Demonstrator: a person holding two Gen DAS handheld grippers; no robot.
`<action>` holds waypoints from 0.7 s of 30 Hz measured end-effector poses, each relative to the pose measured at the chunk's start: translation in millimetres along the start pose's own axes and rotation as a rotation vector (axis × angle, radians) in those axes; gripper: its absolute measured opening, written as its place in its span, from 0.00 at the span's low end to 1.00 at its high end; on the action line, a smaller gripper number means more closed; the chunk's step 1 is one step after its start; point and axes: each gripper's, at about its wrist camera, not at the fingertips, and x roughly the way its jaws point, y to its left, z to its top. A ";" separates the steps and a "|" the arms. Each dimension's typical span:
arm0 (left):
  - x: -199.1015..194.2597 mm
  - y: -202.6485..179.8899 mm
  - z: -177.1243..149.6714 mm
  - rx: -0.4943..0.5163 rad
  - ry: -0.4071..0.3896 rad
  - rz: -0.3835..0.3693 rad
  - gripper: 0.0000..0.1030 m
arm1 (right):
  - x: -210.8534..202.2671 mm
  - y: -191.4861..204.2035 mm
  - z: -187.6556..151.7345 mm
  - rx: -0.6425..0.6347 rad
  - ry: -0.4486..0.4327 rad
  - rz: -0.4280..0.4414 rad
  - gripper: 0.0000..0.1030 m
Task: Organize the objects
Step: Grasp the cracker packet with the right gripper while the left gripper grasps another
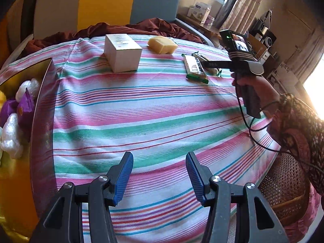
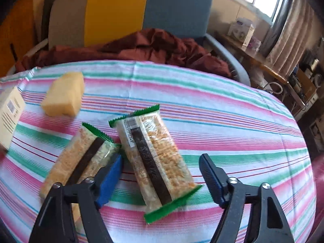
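Snack packs point(image 2: 156, 160), sponge point(image 2: 63, 94), white box point(image 1: 122, 52) on cloth; bin point(image 1: 43, 77) holds plush.

You have two green-edged clear-wrapped cereal bars point(image 2: 158, 158) point(image 2: 79, 158), one white cardboard box point(image 1: 122, 52), one pale yellow sponge block point(image 2: 63, 96).

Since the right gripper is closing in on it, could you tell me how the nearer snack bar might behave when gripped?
The snack bar lies flat, so it probably won't roll. Its glossy wrapper looks slippery. The grainy filling may crumble under a hard squeeze from the right gripper.
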 end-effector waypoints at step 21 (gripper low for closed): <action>60.2 -47.8 92.7 0.116 -0.021 -0.020 0.53 | -57.4 -21.4 -78.8 0.227 0.051 0.034 0.47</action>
